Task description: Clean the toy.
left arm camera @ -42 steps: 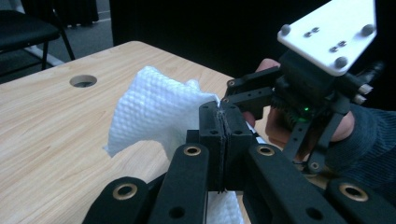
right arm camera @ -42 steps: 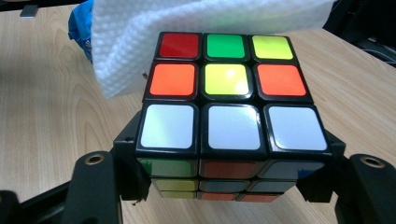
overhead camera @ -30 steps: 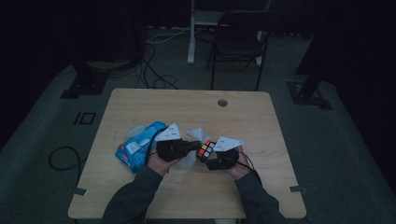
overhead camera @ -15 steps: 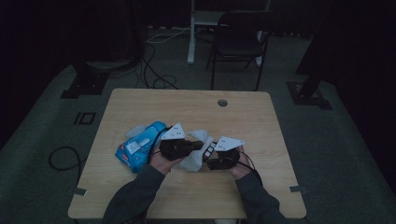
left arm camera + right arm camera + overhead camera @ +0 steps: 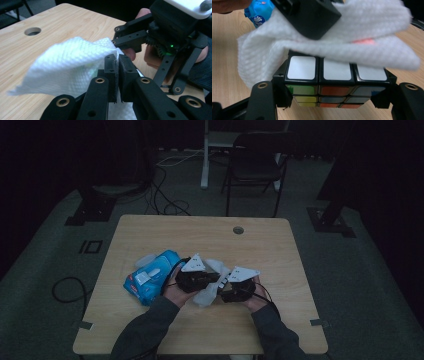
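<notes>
So that its white-stickered face stays up and steady for wiping, my right gripper [image 5: 231, 287] clamps the multicoloured plastic puzzle cube [image 5: 329, 82] near the wooden table's [image 5: 280, 245] front edge, while my left gripper [image 5: 117, 75], jaws just eased yet pinching, drags the white textured wipe [image 5: 70, 67] across it.

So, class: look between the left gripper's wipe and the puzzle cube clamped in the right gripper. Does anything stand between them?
Nothing visible does. The white wipe, pinched in the left gripper, already drapes over the top of the puzzle cube, which the right gripper clamps by its sides.
</notes>
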A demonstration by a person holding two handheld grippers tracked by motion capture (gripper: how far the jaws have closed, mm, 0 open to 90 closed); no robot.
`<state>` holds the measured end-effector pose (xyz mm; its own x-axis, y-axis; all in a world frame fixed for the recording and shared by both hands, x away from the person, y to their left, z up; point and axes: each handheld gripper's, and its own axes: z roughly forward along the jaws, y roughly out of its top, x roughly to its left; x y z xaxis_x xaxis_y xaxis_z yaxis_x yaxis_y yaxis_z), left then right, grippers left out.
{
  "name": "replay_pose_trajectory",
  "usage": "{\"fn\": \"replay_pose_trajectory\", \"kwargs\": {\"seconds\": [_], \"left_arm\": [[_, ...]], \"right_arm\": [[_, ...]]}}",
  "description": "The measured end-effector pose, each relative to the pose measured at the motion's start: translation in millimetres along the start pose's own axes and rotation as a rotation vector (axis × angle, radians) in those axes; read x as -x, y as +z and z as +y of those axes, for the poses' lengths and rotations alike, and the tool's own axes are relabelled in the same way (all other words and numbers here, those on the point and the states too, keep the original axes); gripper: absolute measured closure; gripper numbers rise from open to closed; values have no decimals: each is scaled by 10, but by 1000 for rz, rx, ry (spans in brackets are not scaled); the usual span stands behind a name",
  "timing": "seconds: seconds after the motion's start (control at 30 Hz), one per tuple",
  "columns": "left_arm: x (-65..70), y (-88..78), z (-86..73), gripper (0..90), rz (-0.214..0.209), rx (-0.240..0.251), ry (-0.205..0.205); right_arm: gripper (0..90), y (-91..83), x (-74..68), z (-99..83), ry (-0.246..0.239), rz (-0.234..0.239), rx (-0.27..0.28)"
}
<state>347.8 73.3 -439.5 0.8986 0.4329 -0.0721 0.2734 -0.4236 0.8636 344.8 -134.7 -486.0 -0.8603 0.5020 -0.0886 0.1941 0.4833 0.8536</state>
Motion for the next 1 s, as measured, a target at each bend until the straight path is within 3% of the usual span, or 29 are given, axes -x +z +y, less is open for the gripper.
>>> {"fn": "replay_pose_trajectory", "kwargs": {"seconds": [0.13,0.67,1.0], "left_arm": [[-11,52,15,885,-32,-13,-3],[2,138,47,895,-96,-54,14],[3,160,46,895,-159,-58,13]], "right_arm": [[346,11,15,-1,8,4,-9],[346,54,26,-7,13,11,-28],[345,55,35,-6,16,10,-27]]}}
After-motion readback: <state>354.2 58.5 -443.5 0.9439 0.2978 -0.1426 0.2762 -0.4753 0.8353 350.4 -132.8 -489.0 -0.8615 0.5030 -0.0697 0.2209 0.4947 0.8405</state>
